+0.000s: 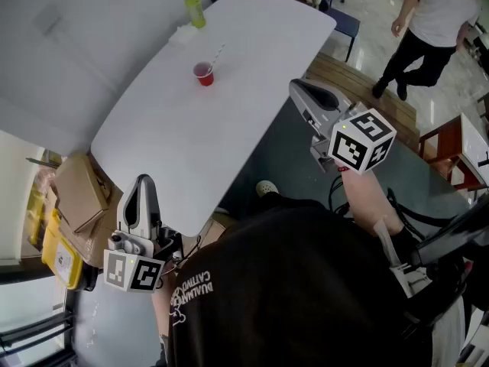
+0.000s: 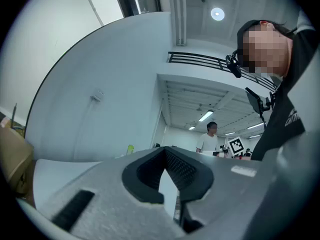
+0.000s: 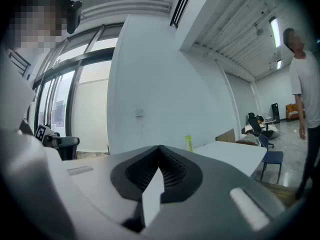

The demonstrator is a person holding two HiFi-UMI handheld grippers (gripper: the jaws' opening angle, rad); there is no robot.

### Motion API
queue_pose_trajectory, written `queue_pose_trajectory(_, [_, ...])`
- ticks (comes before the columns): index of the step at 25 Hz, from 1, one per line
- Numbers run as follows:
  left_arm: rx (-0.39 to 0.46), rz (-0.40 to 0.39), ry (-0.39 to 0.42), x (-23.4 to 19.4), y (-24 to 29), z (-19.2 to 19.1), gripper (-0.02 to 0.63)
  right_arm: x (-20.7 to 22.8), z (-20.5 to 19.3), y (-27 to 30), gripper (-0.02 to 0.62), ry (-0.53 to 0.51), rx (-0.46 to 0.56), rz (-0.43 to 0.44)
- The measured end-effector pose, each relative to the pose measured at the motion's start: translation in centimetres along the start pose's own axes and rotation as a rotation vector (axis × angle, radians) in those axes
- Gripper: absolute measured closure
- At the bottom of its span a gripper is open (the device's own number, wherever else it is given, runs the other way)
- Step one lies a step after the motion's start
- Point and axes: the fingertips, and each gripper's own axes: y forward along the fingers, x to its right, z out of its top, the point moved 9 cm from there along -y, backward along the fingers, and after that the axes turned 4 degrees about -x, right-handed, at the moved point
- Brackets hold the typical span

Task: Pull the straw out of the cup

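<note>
A small red cup (image 1: 204, 74) stands on the white table (image 1: 176, 136) toward its far end, with a white straw (image 1: 218, 54) leaning out of it to the upper right. Both grippers are held off the table, far from the cup. My left gripper (image 1: 143, 182) is at the table's near left corner, its jaws together and empty (image 2: 165, 151). My right gripper (image 1: 298, 88) hovers beyond the table's right edge over the floor, jaws also closed on nothing (image 3: 160, 149). Neither gripper view shows the cup.
A green bottle (image 1: 195, 10) and a white object (image 1: 183, 31) sit at the table's far end. Cardboard boxes (image 1: 80, 193) lie left of the table. A wooden bench (image 1: 363, 86), a blue chair (image 1: 348, 21) and a standing person (image 1: 435, 17) are to the right.
</note>
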Motion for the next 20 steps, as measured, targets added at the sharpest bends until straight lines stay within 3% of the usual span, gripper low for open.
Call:
queue_pose_trajectory(10, [-0.009, -0.018, 0.003, 0.3, -0.8, 0.1, 0.603, -1.2, -0.3, -0.7, 0.586, 0.000, -0.002, -0.003])
queue_pose_trajectory(20, [-0.018, 0.021, -0.013, -1.1, 0.1, 0.0, 0.603, 0.0, -0.1, 1.2, 0.586, 0.068, 0.012, 0.014])
